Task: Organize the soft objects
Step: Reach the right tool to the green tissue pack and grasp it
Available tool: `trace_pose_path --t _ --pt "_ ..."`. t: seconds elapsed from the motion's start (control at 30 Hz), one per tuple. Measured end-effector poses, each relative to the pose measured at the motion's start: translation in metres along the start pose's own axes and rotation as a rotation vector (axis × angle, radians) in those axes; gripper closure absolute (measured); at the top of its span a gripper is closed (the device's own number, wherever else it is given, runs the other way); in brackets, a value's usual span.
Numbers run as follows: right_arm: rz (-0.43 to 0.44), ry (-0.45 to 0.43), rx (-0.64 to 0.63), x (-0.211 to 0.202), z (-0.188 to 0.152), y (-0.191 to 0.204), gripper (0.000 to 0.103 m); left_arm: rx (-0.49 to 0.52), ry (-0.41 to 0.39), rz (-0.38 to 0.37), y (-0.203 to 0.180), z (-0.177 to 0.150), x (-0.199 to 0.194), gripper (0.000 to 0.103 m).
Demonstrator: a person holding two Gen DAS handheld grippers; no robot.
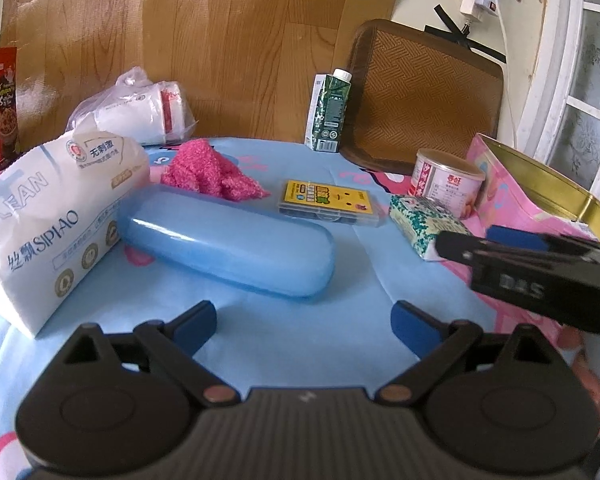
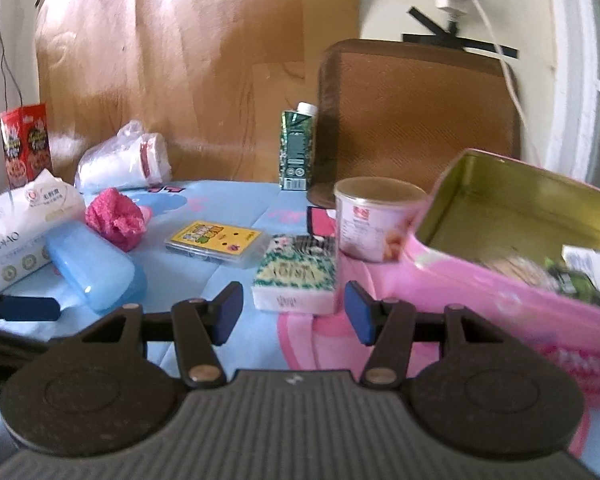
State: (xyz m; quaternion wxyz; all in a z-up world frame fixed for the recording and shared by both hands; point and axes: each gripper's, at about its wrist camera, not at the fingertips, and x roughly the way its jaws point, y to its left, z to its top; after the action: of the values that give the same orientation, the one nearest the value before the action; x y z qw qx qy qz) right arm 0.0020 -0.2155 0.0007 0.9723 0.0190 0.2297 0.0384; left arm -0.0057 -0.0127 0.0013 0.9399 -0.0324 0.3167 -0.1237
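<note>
A small green-patterned tissue pack lies on the cloth just ahead of my right gripper. The gripper is open, and the pack's near end sits level with the pad tips without touching them. The left wrist view shows the same tissue pack with the right gripper beside it. My left gripper is open and empty, in front of a blue case. A pink fluffy cloth lies behind the case. A large white tissue bag stands at the left.
An open pink tin box at the right holds a few packets. A can, a yellow card box, a green carton, bagged paper cups, a red box and a woven mat stand around.
</note>
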Motion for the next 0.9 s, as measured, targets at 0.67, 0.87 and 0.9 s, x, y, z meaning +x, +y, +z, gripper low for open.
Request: trace_pose_path --t 0.67,0.87,0.9 --pt "0.083 0.112 0.016 -0.001 -0.01 -0.006 0.046 -0.06 -0.011 -0.051 0.01 0.002 -0.001 0.005" --pt "0.205 0.104 -0.025 -0.057 -0.041 -0.007 0.045 -0.025 0.005 -0.071 0.005 0.003 0.001 0.005" --pt "0.212 0.1 -0.027 -0.064 -0.046 -0.006 0.045 -0.015 0.012 -0.082 0.003 0.004 0.001 0.005"
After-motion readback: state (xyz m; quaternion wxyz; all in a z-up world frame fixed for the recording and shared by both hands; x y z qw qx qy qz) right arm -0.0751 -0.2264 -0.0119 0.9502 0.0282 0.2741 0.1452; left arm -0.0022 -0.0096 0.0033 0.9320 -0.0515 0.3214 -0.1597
